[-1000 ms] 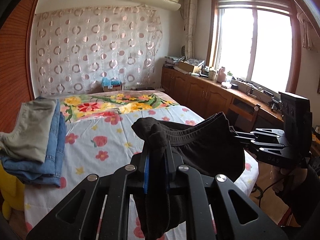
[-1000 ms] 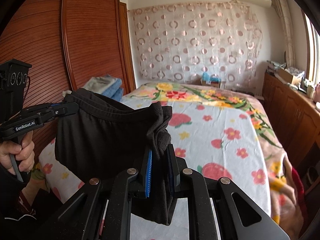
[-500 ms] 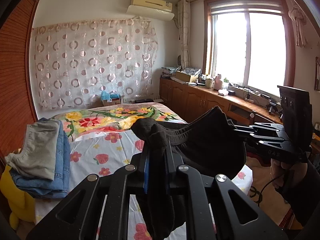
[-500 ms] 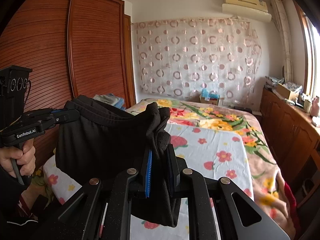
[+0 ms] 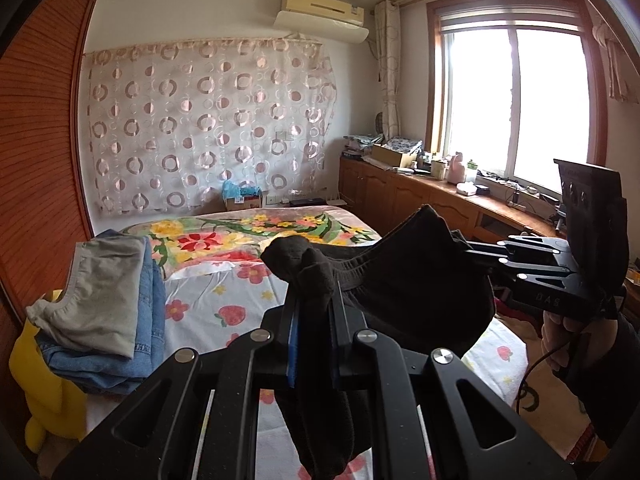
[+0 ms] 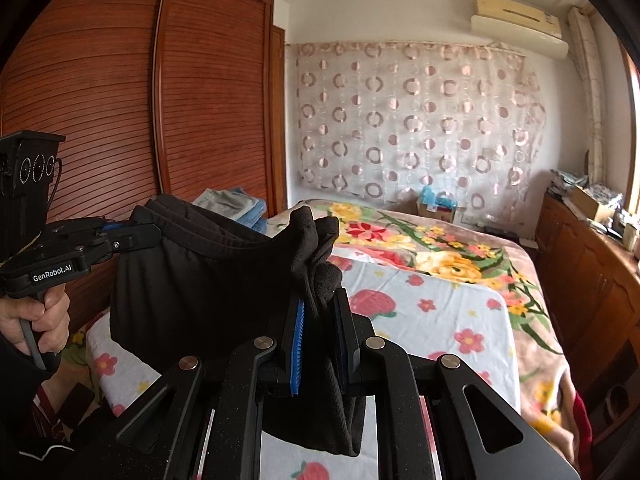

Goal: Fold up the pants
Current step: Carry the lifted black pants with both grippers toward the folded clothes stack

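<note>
- The left gripper (image 5: pixel 314 300) is clenched on a bunched corner of the black pants (image 5: pixel 416 292); a knot of dark cloth pokes up between its blue-edged pads.
- The right gripper (image 6: pixel 320 308) is likewise clamped on the opposite corner of the pants, with folds of fabric standing above its jaws.
- The pants hang in the air between the two grippers, the waistband stretched across from one to the other and the rest drooping below, above the near end of the bed (image 5: pixel 240 300).
- Compared with a second ago, both views are tilted up: more ceiling shows, the air conditioner (image 5: pixel 320 14) sits lower in the left view, and less of the flowered sheet (image 6: pixel 440 312) is visible.
- The grip on the cloth looks the same as before in both views; the jaws stand no wider or narrower.
- In the right view, a hand (image 6: pixel 36 324) holds the left gripper's handle at the left edge.
- A stack of folded clothes (image 5: pixel 104 312), grey on top of blue denim, lies on the left side of the bed, beside the wooden wardrobe (image 6: pixel 120 92).
- Something yellow (image 5: pixel 44 396) sits below that stack; what it is I cannot tell.
</note>
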### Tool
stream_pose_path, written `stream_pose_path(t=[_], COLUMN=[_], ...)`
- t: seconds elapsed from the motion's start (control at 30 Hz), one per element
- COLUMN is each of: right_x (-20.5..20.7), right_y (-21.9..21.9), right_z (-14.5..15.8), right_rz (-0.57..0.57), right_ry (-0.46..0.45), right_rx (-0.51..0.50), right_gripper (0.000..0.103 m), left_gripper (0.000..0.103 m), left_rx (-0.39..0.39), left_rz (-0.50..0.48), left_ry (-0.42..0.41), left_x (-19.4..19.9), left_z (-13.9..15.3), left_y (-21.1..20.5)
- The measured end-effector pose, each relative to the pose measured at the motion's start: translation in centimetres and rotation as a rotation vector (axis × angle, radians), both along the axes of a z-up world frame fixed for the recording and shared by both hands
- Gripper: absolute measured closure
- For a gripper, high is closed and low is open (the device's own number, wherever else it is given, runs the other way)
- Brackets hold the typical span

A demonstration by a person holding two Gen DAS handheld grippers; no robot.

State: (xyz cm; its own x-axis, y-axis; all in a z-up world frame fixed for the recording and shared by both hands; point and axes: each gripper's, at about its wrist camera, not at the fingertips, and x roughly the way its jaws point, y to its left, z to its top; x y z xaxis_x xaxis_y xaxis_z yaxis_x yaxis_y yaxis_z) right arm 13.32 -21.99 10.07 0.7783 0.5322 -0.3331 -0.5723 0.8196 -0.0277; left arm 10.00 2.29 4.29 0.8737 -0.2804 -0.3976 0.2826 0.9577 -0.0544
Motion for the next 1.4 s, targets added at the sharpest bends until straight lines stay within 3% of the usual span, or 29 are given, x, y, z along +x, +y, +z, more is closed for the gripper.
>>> stream_pose_path(t=[0.33,1.0,1.4], right_x=[6.0,18.2,21.1], right_y=[2.7,8.2,10.9], right_z=[0.0,2.4,2.2], right_rz=[0.059,0.193,0.240], right_ry=[0.005,-0.028,-0.081], right_rx=[-0.030,-0.068,-0.098], right_gripper=[0.090,0.090,0.090], left_gripper=[0.090,0.090,0.090], left_rx=[-0.006,0.011,0.038], left_rz=[0.082,0.249,0.309], left_ry=[0.036,0.009,-0.009], left_x=[2.5,8.6,9.6], left_z=[-1.4,0.8,1.0], left_y=[3.3,10.7,13.9])
